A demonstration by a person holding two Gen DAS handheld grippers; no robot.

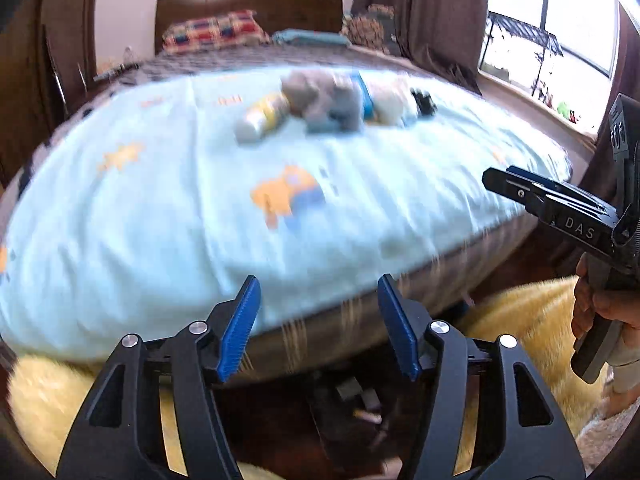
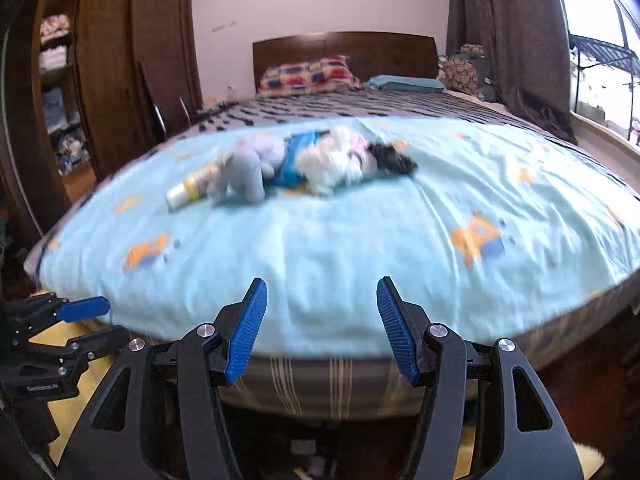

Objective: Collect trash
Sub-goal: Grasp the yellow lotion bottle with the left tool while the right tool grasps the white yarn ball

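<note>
On the light blue bedspread (image 1: 192,208) lies a blurred heap: a white and yellow bottle (image 1: 262,118), a grey plush toy (image 1: 320,100), a blue piece (image 1: 366,98), a white fluffy thing (image 1: 390,106) and a black thing (image 1: 424,102). The heap also shows in the right wrist view, with the bottle (image 2: 190,190) at its left end and the plush toy (image 2: 248,168) beside it. My left gripper (image 1: 320,280) is open over the bed's near edge, nothing between its fingers. My right gripper (image 2: 322,280) is open too, well short of the heap.
A dark box (image 1: 352,404) with small scraps stands on the floor below the bed's edge, between yellow shaggy rugs (image 1: 532,312). A wooden wardrobe (image 2: 120,60) stands at the left, curtains and a window (image 2: 600,60) at the right. Pillows (image 2: 308,74) lie by the headboard.
</note>
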